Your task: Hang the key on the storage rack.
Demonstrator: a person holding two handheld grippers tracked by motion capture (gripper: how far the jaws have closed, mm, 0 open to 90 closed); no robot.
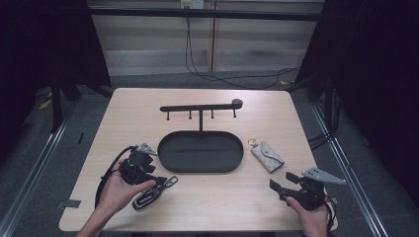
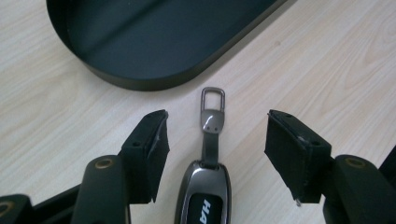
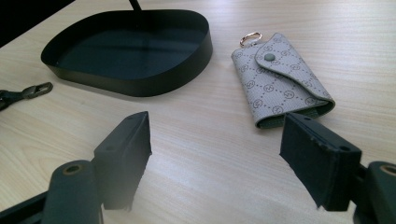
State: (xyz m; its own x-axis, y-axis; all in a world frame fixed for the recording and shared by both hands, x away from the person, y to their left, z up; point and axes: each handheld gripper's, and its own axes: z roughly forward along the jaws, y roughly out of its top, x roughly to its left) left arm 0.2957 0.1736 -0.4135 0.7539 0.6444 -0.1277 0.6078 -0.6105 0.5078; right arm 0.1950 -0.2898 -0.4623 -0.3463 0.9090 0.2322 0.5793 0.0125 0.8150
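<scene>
A dark key fob (image 1: pixel 146 199) with a strap and a metal clasp (image 1: pixel 171 180) lies on the wooden table, in front of the black oval tray (image 1: pixel 200 171). My left gripper (image 1: pixel 156 185) is low over it and open. In the left gripper view the fob (image 2: pixel 204 198) lies between the jaws, apart from both pads, its clasp (image 2: pixel 213 100) pointing at the tray (image 2: pixel 140 83). A grey patterned key pouch (image 1: pixel 267 156) with a gold ring lies right of the tray. My right gripper (image 1: pixel 283 181) stands open and empty just short of the pouch (image 3: pixel 280 81).
A black rack (image 1: pixel 200 107) with several hooks rises from the tray's far side. The tray (image 3: pixel 140 85) has a low upright wall. The fob's clasp (image 3: pixel 31 90) shows at the left edge of the right gripper view. Dark frames and cables surround the table.
</scene>
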